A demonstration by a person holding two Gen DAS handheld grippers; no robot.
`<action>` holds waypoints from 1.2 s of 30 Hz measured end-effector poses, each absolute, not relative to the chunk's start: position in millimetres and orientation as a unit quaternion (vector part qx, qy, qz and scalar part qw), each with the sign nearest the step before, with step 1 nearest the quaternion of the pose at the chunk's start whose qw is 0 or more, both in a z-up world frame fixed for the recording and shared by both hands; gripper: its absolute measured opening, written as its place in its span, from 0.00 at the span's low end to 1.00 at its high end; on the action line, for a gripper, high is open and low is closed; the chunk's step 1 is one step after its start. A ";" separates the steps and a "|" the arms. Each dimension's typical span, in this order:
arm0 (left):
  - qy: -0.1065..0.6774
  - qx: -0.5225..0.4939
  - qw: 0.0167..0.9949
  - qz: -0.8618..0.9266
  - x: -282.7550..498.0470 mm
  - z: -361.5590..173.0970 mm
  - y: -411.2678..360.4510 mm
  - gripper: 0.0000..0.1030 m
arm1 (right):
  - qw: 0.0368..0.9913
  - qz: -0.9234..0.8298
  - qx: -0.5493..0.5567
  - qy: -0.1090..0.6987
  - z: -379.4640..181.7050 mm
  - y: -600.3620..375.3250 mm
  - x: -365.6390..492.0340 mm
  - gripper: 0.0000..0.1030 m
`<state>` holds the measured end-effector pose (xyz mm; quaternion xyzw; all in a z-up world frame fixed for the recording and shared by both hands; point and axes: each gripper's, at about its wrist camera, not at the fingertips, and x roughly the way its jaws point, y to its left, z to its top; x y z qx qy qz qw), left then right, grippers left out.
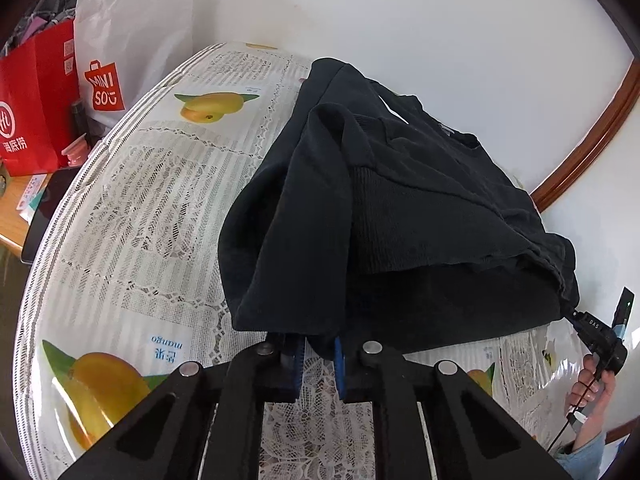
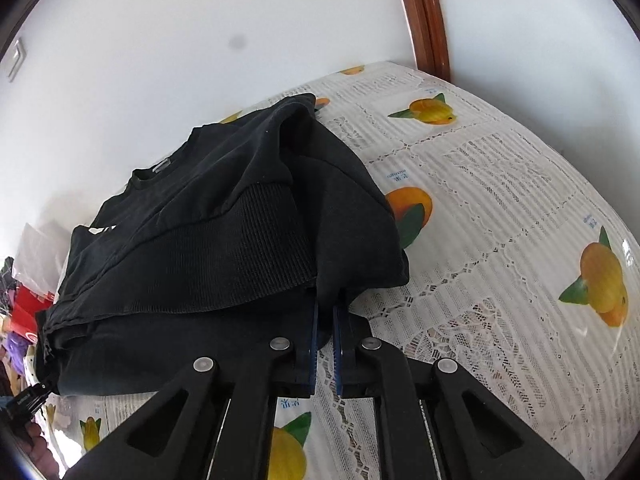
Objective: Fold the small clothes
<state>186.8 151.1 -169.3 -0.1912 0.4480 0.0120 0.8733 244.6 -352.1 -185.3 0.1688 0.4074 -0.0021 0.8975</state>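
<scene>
A black sweatshirt [image 1: 400,200] lies partly folded on a table under a lace cloth printed with mangoes [image 1: 160,200]. Its sleeve and ribbed hem are turned over the body. My left gripper [image 1: 319,344] is shut on the near left corner of the sweatshirt, with black cloth pinched between its blue pads. In the right wrist view, my right gripper [image 2: 325,312] is shut on the near right corner of the same sweatshirt [image 2: 220,220]. The held edge sits slightly above the table. Each view also shows the other gripper at the far corner: the right [image 1: 576,314], the left [image 2: 46,380].
A red paper bag [image 1: 32,112] and a white Miniso bag [image 1: 120,60] stand beyond the table's left edge, with a dark flat device [image 1: 48,208] beside them. A white wall backs the table, and a brown wooden frame [image 2: 424,12] rises at the far right corner.
</scene>
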 end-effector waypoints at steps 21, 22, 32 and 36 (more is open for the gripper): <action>0.464 -0.132 0.876 -0.016 79.7 -164.7 116.0 0.11 | 0.895 -0.004 0.147 0.422 -180.3 -367.5 129.5 0.05; 0.466 -0.124 0.876 -0.017 77.1 -165.6 113.4 0.11 | 0.893 -0.005 0.144 0.425 -181.3 -368.3 125.5 0.05; 0.452 -0.097 0.885 -0.050 44.5 -139.4 103.5 0.27 | 0.914 -0.003 0.088 0.397 -142.0 -349.1 90.8 0.22; 0.421 -0.077 0.899 -0.092 31.0 -117.2 86.0 0.39 | 0.919 0.045 0.057 0.388 -133.3 -318.3 86.0 0.37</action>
